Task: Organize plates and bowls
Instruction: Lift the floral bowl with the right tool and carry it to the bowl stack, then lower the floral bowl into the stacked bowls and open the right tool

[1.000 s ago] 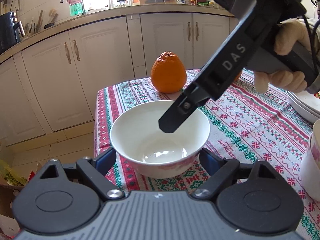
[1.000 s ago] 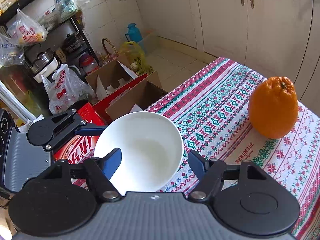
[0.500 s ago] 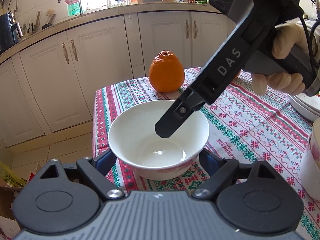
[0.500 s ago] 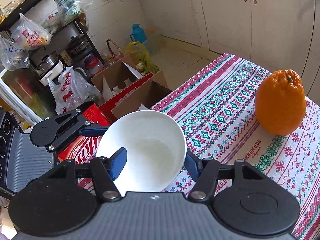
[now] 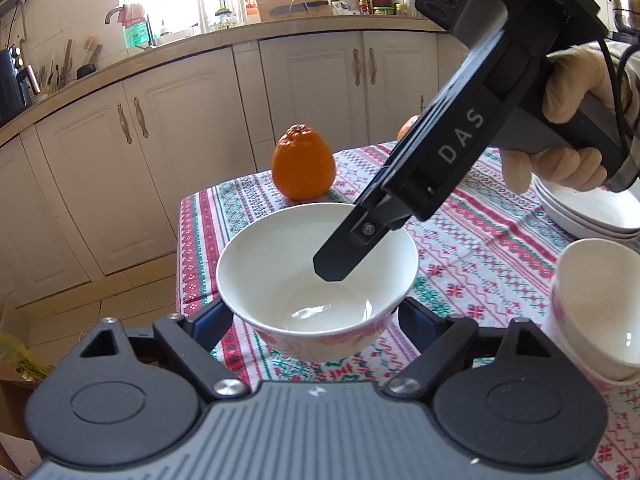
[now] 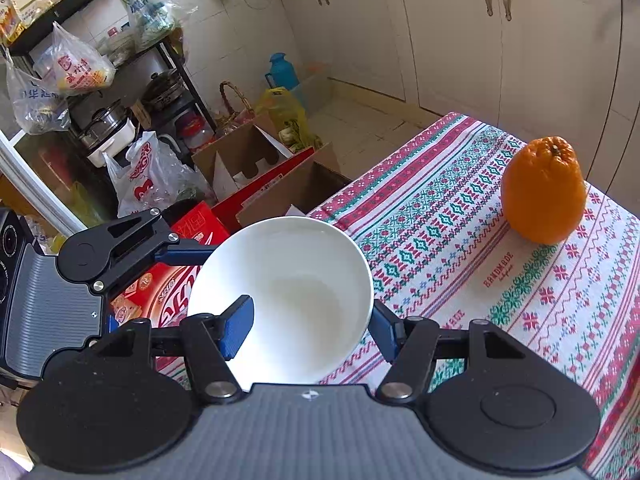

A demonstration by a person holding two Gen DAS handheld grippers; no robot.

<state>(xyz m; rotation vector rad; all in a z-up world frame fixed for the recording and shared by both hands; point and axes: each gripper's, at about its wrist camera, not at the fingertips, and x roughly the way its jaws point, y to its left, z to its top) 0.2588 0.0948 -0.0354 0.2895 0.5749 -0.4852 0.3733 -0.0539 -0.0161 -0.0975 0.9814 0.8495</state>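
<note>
- I'm working at a kitchen table under a red-and-green patterned tablecloth (image 5: 480, 240), with cream cabinets behind it and boxes on the floor past its edge.
- The white bowl (image 5: 316, 276) is my landmark: it sits at the cloth's corner, over the table edge, and the orange fruit (image 5: 303, 168) stands beyond it, apart.
- My left gripper (image 5: 316, 316) brackets the bowl low across its full width, both fingers at the outer wall; I judge it grasping the bowl.
- My right gripper (image 6: 312, 328) straddles the rim on the side nearer the stacked plates (image 5: 580, 212): one pad inside the bowl, one outside. Its jaws have just been closing and now clench that wall.
- A round bowl has no long axis, so the wall's direction alone matters; it runs straight between the right pads.
- A second bowl (image 5: 600, 304) stands near the first one, on the plates' side, which I judge the likely destination.
</note>
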